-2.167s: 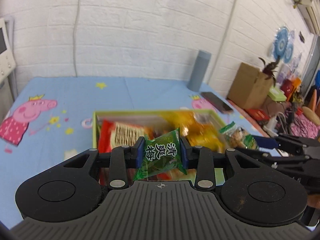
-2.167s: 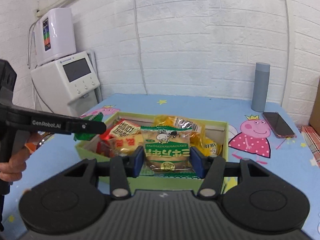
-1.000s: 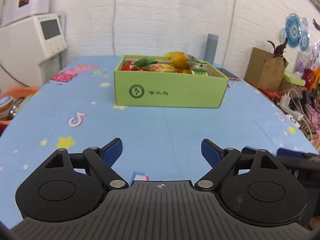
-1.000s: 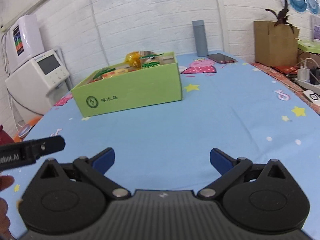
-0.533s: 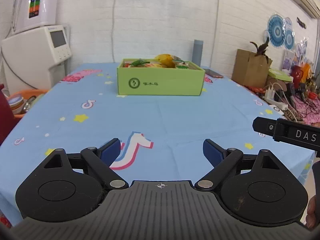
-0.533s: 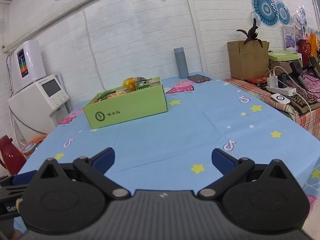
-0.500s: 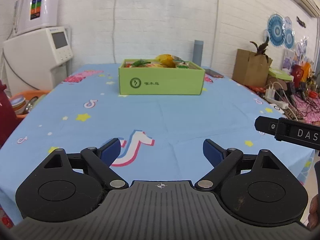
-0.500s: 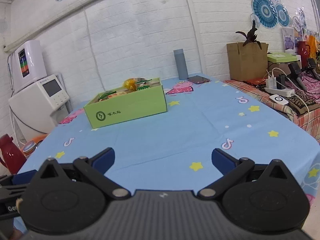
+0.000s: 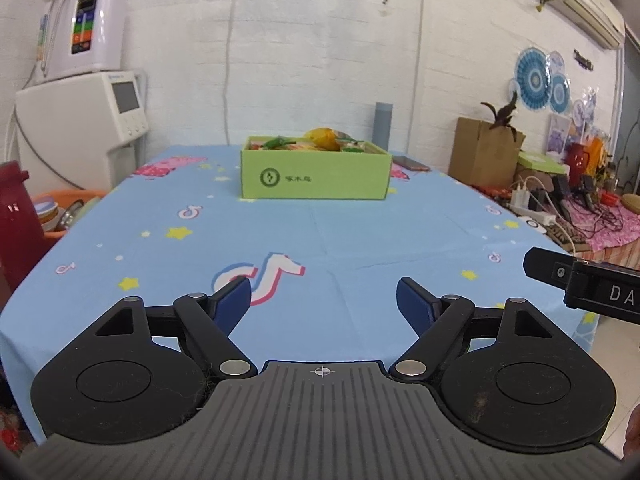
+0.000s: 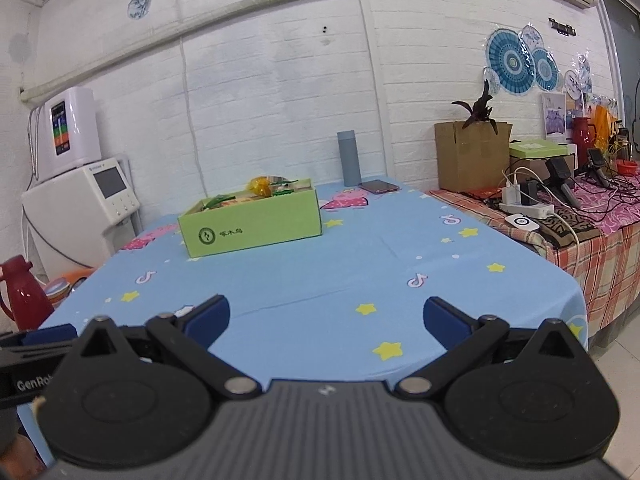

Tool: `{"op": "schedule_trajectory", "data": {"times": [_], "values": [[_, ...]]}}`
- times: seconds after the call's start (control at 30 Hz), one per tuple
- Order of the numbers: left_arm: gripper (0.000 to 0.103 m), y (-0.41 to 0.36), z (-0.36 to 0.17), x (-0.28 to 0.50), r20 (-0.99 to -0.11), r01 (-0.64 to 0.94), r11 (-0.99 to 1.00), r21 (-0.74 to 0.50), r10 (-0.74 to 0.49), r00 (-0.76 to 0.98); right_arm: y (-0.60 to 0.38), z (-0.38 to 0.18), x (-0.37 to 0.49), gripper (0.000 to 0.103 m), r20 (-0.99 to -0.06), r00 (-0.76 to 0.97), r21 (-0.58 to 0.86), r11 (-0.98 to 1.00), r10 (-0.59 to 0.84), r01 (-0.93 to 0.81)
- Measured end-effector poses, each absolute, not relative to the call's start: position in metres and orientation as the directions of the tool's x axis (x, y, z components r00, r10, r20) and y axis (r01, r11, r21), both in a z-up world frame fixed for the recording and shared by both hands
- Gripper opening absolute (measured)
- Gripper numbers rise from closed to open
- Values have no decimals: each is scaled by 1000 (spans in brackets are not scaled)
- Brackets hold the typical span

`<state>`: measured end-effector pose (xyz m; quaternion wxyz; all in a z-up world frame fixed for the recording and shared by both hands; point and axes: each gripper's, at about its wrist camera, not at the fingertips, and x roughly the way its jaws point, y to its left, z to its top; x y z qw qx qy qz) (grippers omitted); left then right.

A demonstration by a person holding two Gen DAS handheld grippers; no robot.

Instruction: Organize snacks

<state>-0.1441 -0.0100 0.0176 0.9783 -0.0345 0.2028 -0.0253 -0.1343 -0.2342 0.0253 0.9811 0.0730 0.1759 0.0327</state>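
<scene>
Both hand-held grippers are pulling back from the green snack box (image 9: 315,176), now sitting far across the blue surface (image 9: 360,240). Left hand-held gripper (image 9: 324,300) is spread and empty, its jaws just narrowing; right hand-held gripper (image 10: 326,318) is gaping wide, empty. Finishing well probably means retreating level, touching nothing.

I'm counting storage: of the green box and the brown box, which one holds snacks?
The green box on the blue table; packets poke above its rim. The brown box stands off to the side.
</scene>
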Motion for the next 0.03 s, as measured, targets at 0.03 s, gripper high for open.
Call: {"op": "schedule_trajectory", "data": {"times": [0.03], "values": [[73, -10, 18, -144, -390, 25, 997, -76, -53, 919, -233, 25, -133, 103, -342, 935, 154, 987, 94, -43]]}}
